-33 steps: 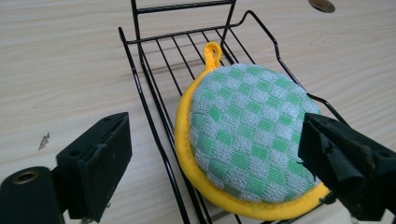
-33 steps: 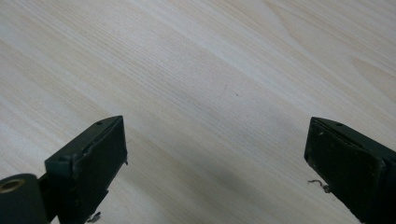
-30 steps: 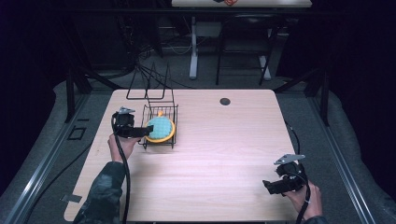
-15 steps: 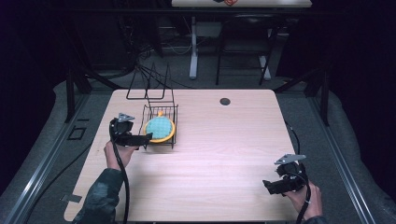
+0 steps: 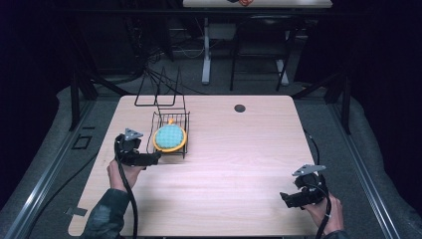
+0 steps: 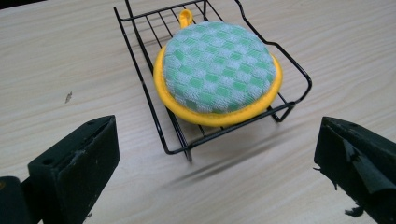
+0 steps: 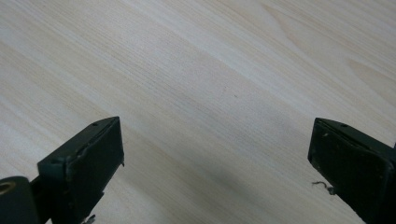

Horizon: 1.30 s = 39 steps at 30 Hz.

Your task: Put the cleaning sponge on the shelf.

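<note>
Left tool [image 5: 152,158] back from potholder-filled basket [image 5: 185,130]

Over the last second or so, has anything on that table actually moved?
The left gripper drew back from the wire basket, toward the person, its jaws open and empty. The round green-and-yellow pad stayed in the basket, and the right gripper kept still, open, near the table's front right corner.

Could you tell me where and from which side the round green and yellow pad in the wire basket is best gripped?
Probably the pad by its yellow rim at the basket's low near end, approaching from the left hand-held gripper's side: it lies flat, overhanging that low front wire.
</note>
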### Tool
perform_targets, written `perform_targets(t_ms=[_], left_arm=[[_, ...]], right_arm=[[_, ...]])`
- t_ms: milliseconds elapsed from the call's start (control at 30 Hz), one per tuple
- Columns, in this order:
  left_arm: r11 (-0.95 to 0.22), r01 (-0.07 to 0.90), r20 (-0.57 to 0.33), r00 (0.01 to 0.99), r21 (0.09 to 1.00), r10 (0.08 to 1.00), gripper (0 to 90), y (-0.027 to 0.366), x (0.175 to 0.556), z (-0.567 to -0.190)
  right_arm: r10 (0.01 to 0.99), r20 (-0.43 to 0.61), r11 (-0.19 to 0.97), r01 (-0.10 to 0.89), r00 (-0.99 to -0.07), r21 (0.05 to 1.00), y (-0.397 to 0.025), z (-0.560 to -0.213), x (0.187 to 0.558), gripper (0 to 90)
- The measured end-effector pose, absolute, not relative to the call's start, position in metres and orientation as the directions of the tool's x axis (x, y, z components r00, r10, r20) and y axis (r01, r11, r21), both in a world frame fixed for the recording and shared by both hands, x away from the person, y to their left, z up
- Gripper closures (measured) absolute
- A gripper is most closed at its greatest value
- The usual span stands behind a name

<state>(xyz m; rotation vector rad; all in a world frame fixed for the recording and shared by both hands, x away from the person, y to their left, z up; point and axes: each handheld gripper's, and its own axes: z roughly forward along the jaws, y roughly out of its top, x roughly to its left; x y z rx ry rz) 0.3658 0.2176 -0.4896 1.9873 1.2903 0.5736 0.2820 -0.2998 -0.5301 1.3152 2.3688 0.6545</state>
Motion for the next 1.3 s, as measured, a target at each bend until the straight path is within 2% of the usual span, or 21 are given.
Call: perform_targets(t_ms=[867, 1300], left_arm=[[-0.313, 0.636, 0.001, 0.441, 0.706, 0.897, 0.0, 0.22, 0.3, -0.508], [-0.331, 0.654, 0.002, 0.45, 0.68, 0.893, 0.0, 0.225, 0.29, -0.517]], right_arm=[[0.857, -0.085, 0.468, 0.699, -0.508, 0.54, -0.298, -0.532, 0.282, 2.9], [0.853, -0.089, 0.478, 0.7, -0.514, 0.531, -0.298, -0.535, 0.283, 3.0]])
